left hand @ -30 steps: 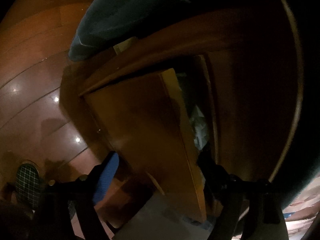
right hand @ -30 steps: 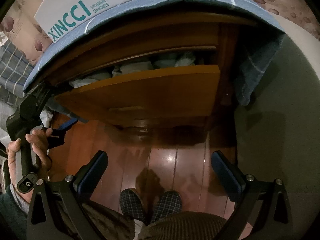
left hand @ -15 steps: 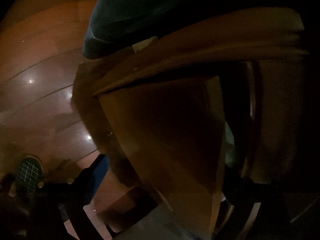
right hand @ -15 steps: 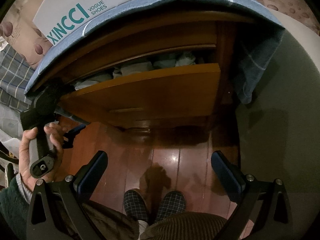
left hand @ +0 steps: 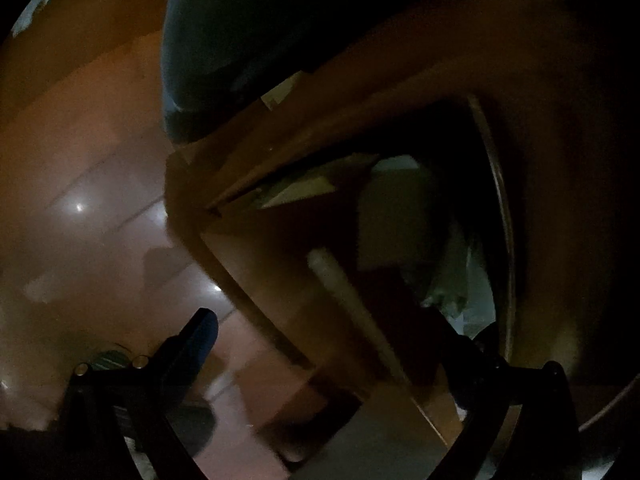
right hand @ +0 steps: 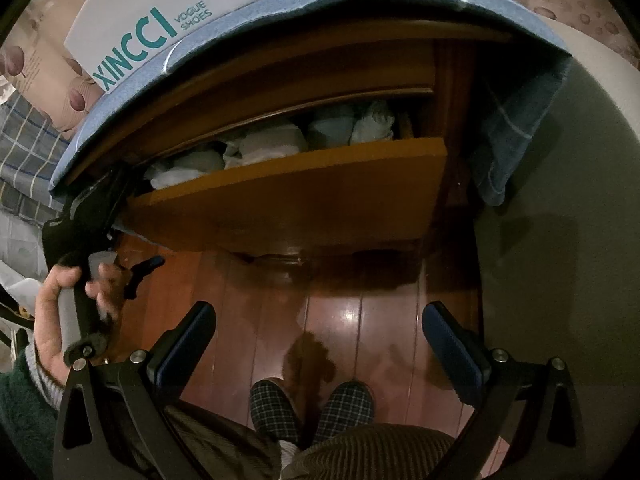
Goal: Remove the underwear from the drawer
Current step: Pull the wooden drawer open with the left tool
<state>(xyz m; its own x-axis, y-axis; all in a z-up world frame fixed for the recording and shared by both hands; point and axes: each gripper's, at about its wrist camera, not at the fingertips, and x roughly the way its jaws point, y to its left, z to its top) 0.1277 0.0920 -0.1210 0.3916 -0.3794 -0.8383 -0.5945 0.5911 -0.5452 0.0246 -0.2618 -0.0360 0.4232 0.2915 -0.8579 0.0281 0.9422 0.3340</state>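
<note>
The wooden drawer [right hand: 292, 196] of a nightstand stands pulled out, with several folded white and pale underwear pieces [right hand: 276, 144] inside. In the right wrist view my left gripper's body [right hand: 84, 216] is at the drawer's left end, held by a hand, its fingertips hidden there. In the dim, blurred left wrist view the left gripper [left hand: 340, 332] is open and straddles the drawer front [left hand: 304, 288], with pale cloth [left hand: 476, 280] beyond. My right gripper [right hand: 320, 332] is open and empty, held back above the floor in front of the drawer.
A blue cloth [right hand: 516, 120] drapes over the nightstand top, with a white XINCCI shoe box [right hand: 168, 12] on it. The wooden floor [right hand: 360, 320] lies below, with two checked slippers [right hand: 312, 408]. A grey-green wall [right hand: 568, 240] is to the right, bedding [right hand: 24, 140] to the left.
The drawer has come further out and more underwear shows. My left gripper has moved up along the drawer's left end. The right gripper has hardly moved.
</note>
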